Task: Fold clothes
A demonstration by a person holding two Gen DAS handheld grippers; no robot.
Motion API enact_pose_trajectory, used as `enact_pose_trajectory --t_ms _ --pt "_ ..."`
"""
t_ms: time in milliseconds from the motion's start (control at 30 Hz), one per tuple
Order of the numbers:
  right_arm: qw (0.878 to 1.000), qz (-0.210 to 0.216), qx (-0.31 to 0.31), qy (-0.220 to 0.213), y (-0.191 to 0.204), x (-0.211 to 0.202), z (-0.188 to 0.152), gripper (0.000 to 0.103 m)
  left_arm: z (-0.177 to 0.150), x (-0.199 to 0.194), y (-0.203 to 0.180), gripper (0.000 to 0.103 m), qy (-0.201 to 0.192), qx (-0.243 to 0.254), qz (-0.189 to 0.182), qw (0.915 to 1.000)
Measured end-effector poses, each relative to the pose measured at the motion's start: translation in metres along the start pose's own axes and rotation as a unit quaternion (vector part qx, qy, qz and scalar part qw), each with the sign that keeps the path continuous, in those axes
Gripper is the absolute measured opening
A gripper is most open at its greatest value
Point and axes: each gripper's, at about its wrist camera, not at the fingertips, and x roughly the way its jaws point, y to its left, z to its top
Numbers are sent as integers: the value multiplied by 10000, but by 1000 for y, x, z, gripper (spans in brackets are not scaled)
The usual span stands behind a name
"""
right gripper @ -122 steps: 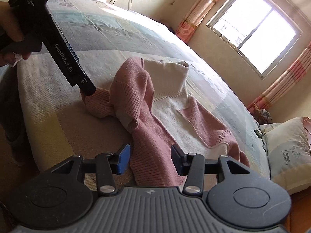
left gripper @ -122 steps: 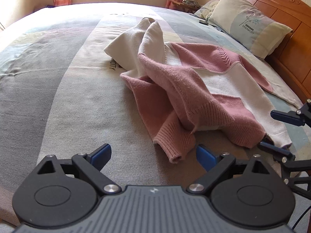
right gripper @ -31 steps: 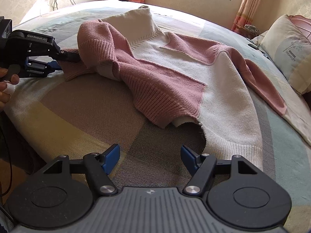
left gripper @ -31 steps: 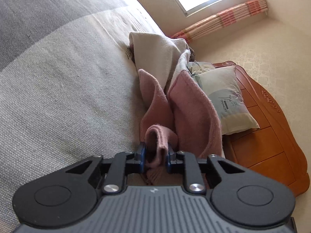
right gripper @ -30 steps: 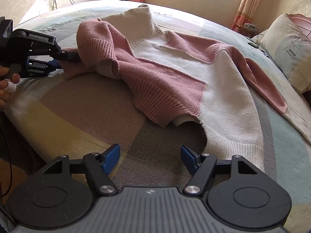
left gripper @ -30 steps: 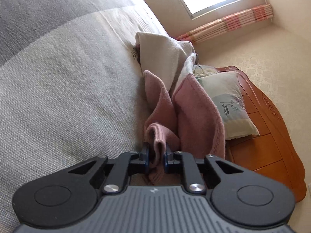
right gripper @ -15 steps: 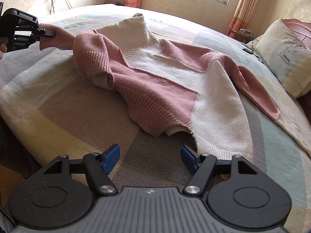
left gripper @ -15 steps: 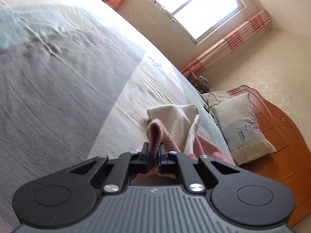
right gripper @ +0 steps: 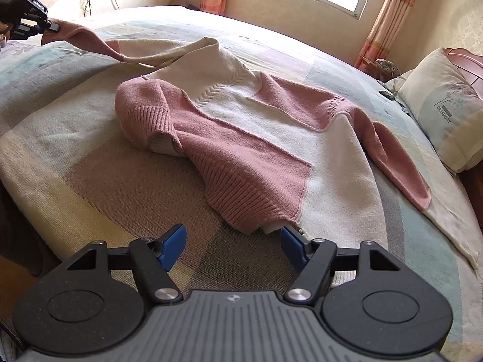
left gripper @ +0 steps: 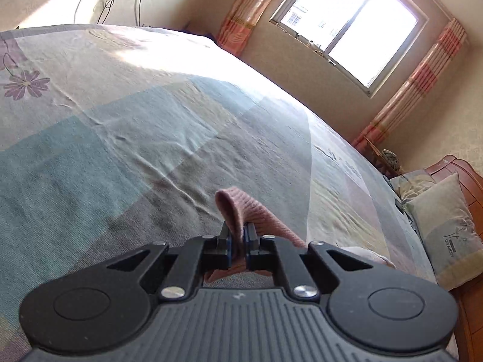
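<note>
Now that my left tool, clamped on the pink sleeve cuff, has drawn it clear across the bed, the sweater lies flatter, my right tool spread apart near its hem.

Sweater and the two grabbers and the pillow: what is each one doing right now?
Sweater: lying on the bed, partly spread, hem folded over, one sleeve pulled out straight.
Sleeve cuff: pinched in the left gripper, lifted.
Left gripper: shut on the cuff.
Right gripper: open, empty, near the hem.
Pillow: propped at the headboard.
</note>
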Motion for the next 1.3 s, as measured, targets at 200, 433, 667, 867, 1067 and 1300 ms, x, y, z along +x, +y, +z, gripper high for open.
enact_pose_trajectory --t_ms 200,433,667,867,1067,1300 --pt "9999 -90 -43 59 0 5 4 74 43 -3 20 0 -403 -60 349 9986" --pt "9999 -69 -68 92 3 11 8 74 52 13 24 0 -5 51 437 9990" --pt "9999 -8 -72 112 6 13 5 75 6 41 -29 4 971 668 -7 9930" --pt "10000 13 52 33 0 6 -3 82 -42 54 -90 17 1618 1126 -469 9793" --pt "9996 57 285 4 -9 1 -17 82 -98 44 -137 42 2223 1142 -1233 9604" --pt "9976 220 645 -129 -32 -2 -37 83 -151 24 -174 54 2560 1010 -1778 9448"
